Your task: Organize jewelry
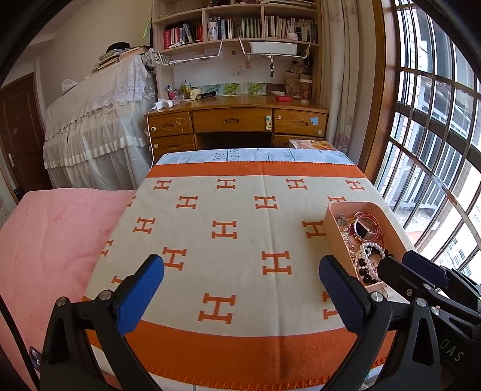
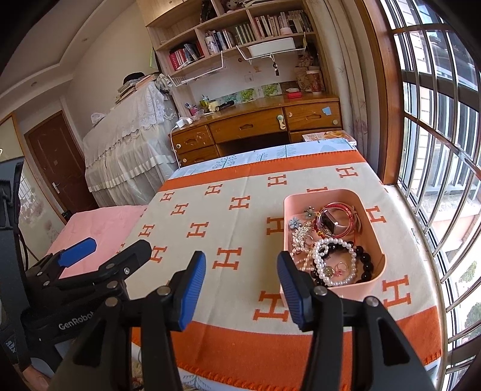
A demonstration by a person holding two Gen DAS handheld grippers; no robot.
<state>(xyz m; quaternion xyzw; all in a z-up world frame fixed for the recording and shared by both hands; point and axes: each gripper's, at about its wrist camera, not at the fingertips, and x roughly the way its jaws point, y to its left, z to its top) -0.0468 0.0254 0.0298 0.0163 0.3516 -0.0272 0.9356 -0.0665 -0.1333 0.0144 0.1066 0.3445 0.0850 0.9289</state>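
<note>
While both grippers stood open and empty | pink tray (image 2: 379,240) held jewelry (image 2: 336,258) | right gripper (image 2: 241,290) sat just near-left of tray, closer than left gripper (image 1: 242,296) | tray's long axis ran away from it

Daylit barred window (image 1: 436,144), wooden desk (image 1: 237,120), perhaps a lace-draped piano (image 1: 99,126).

blanket (image 1: 240,228): orange H-pattern | desk (image 1: 237,118): wooden, beyond | bookshelf (image 1: 237,27): above desk | window (image 1: 436,135): right
</note>
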